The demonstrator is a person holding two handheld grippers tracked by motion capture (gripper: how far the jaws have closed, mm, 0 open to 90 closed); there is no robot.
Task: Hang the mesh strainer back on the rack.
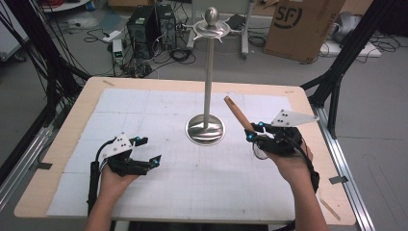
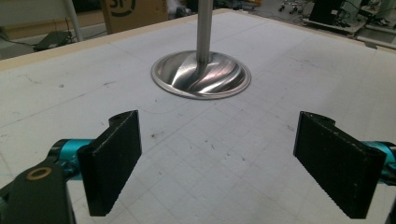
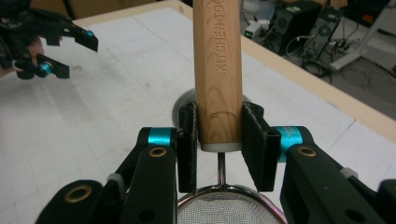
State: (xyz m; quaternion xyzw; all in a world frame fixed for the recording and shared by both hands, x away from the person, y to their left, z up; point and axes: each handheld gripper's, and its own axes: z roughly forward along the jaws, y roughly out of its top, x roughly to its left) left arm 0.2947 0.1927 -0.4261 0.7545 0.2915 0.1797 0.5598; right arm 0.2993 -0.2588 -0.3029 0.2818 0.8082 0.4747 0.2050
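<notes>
One counter [image 1: 62, 144] carries a white gridded mat [image 1: 192, 178], and one metal stand [image 1: 208, 82] rises from a round base [image 1: 205, 130] near the mat's middle. Two grippers are present. The left gripper [image 1: 146, 151] sits at the near left of the mat, held in one hand [image 1: 113, 180]; its jaws are spread wide with nothing between them, and in the left gripper view they frame bare mat with the base beyond. The right gripper [image 1: 254, 131] is held in the other hand [image 1: 291, 166] just right of the base; its jaws are closed on one strainer by its wooden handle [image 3: 218, 70]. In the high view the handle slants up and away from the jaws toward the pole. The right gripper view shows the jaws pressed against both sides of the handle, near its lower end. Embossed lettering on the handle is cut off by the top edge. One mesh bowl [image 3: 231, 207] with a metal rim lies below the jaws, joined to the handle by a thin wire; the bowl is cut off at the bottom edge, and in the high view it is hidden behind the gripper. The stand's top has short arms, too small to count. One cardboard box [image 1: 303, 24] stands on the floor beyond the counter.
</notes>
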